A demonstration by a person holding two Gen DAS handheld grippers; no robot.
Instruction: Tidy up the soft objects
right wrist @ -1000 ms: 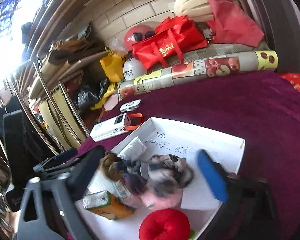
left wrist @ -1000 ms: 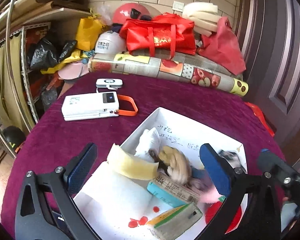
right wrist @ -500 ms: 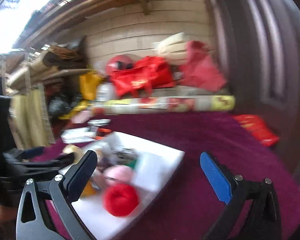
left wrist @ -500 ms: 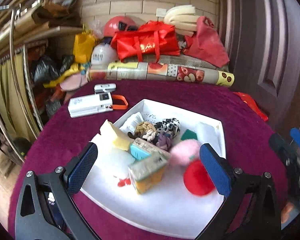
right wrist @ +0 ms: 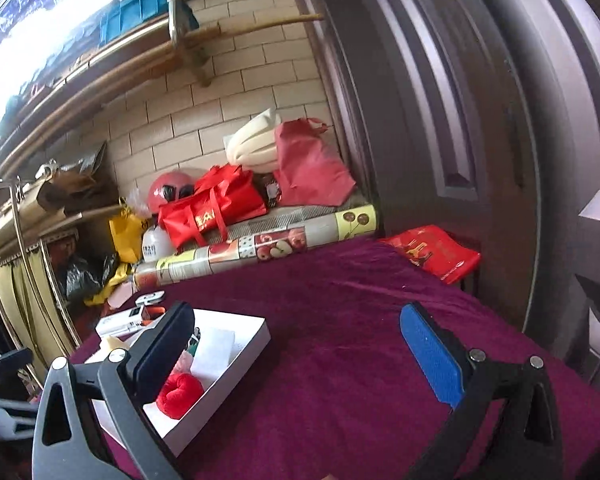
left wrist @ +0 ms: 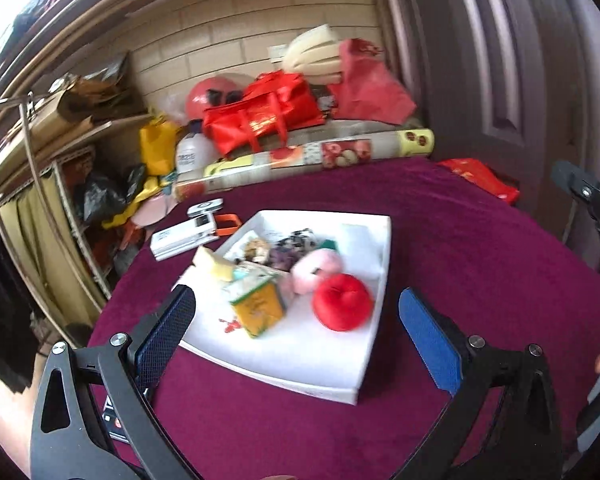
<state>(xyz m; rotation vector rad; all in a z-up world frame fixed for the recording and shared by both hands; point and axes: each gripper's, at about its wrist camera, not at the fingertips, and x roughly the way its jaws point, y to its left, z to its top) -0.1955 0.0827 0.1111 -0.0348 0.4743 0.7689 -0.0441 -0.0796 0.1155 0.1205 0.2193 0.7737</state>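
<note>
Purple cloth (left wrist: 460,240) covers the table under both wide-spread, empty grippers, left gripper (left wrist: 296,332) and right gripper (right wrist: 296,348). Beyond the left one, a white tray (left wrist: 374,340) holds a red plush (left wrist: 342,306), pink plush (left wrist: 316,270) and yellow carton (left wrist: 258,308). Farther back sit red bags (right wrist: 212,204).

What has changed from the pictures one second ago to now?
Both grippers have drawn back from the white tray. The left gripper was low over the pile; the right gripper now faces bare purple cloth. Both jaws stay open and empty. The red plush and the other things remain in the tray.
</note>
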